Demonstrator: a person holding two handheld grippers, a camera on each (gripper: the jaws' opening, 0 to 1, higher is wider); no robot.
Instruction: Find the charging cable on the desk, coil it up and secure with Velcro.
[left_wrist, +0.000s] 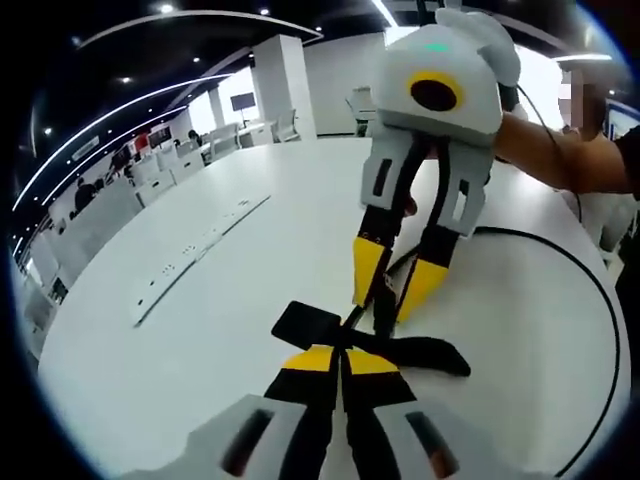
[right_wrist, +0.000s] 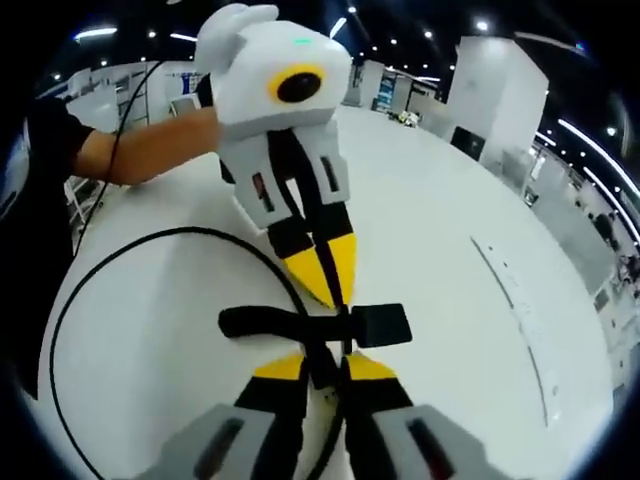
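The thin black charging cable (right_wrist: 150, 245), looped at frame left with its flat black Velcro strap (right_wrist: 330, 325) at lower centre, could slip and uncoil if you relax your left gripper (left_wrist: 338, 362) or right gripper (right_wrist: 330, 368), both pinched on it, over the glossy white desk (right_wrist: 450, 200) in an open office.

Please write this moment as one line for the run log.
left gripper: shut on cable | right gripper: shut on cable | Velcro strap: flat across cable, not wrapped
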